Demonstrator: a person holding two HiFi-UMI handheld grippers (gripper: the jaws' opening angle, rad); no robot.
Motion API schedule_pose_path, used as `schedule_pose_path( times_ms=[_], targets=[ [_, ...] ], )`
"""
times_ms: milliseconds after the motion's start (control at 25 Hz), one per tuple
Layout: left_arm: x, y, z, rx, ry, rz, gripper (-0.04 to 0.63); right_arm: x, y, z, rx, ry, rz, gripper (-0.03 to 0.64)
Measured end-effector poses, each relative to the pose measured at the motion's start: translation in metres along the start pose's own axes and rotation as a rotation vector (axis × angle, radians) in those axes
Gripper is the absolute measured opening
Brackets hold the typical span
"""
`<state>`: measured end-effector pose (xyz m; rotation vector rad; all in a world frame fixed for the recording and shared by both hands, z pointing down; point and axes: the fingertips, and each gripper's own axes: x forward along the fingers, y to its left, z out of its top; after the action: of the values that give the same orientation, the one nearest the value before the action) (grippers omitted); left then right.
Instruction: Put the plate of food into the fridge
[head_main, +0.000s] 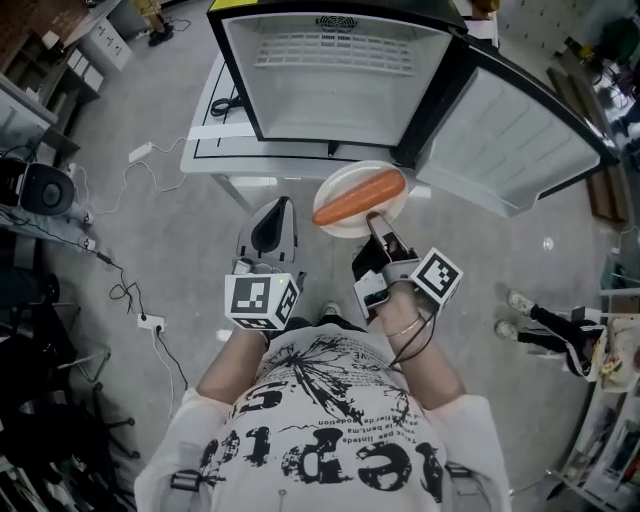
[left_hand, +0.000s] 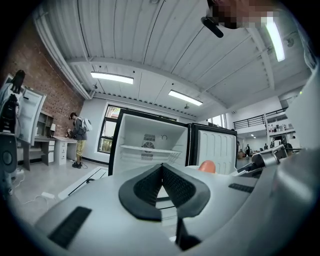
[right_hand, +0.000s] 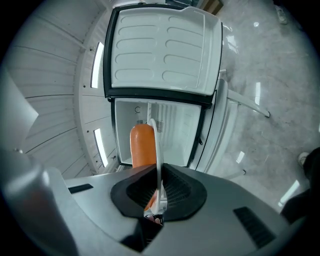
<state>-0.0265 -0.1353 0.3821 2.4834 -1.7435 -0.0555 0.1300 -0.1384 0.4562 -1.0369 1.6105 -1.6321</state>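
**White plate clamped by its rim, open fridge ahead**

Gripping the plate's near edge, the right claw has its jaws drawn narrow, and the thin rim runs straight between its pads. An orange carrot lies across the plate just beyond the fingertips. Past the plate, straight ahead of this claw, the fridge stands open, its door swung out to the claw's right. The left claw hovers just beside the right one, on its left. Its jaws are brought together on nothing, it points toward the fridge too, and it is apart from the plate.
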Motion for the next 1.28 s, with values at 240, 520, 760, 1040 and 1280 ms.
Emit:
schedule_pose_path(
  times_ms=[240,520,760,1040,1280],
  targets=[
    [0.029,-0.002,-0.001,0.065,0.028,0.022,0.008,0.023,0.003,0.020,0.000,0.015,0.003,0.025],
    [0.064,0.015,0.007,0.052,0.012,-0.024,0.008,0.051,0.010,0.029,-0.012,-0.010,0.003,0.025],
    [0.110,0.039,0.026,0.100,-0.023,-0.090,0.008,0.086,0.027,0.047,-0.022,-0.111,0.015,0.025],
    [0.162,0.070,0.040,0.094,-0.029,-0.207,0.008,0.125,0.039,0.061,-0.020,-0.233,0.021,0.025],
    [0.192,0.093,0.046,0.077,-0.034,-0.293,0.008,0.151,0.054,0.068,-0.025,-0.313,0.027,0.025]
  ],
)
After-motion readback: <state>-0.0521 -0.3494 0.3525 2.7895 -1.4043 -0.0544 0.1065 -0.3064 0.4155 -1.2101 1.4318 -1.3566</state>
